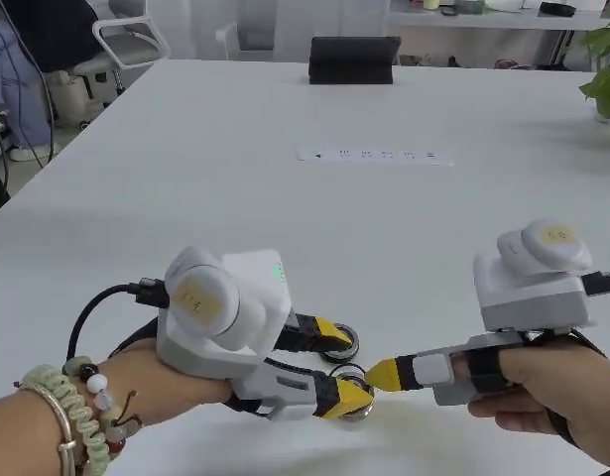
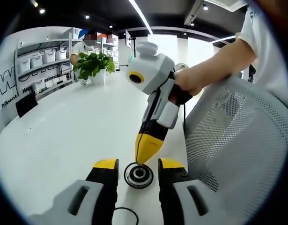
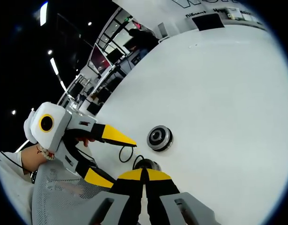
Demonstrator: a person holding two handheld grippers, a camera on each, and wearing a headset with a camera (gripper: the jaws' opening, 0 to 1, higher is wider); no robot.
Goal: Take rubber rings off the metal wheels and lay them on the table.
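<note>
A metal wheel (image 2: 138, 175) with a black rubber ring lies flat on the white table (image 1: 285, 198), between the two jaws of my left gripper (image 2: 138, 164), which is open with small gaps on both sides. My right gripper (image 1: 372, 375) comes in from the right, shut, and its yellow tip (image 2: 143, 157) touches the wheel's rim (image 3: 146, 165). A second wheel (image 3: 159, 138) lies free just beyond, partly behind the left gripper's far jaw in the head view (image 1: 352, 343). A thin loose black ring (image 3: 126, 152) lies on the table by the left gripper (image 1: 352, 365).
A white power strip (image 1: 374, 155) lies mid-table and a black case (image 1: 354, 59) stands at the far edge. A potted plant (image 1: 607, 59) is at the far right. A mesh chair back (image 2: 237, 140) is close behind the near table edge.
</note>
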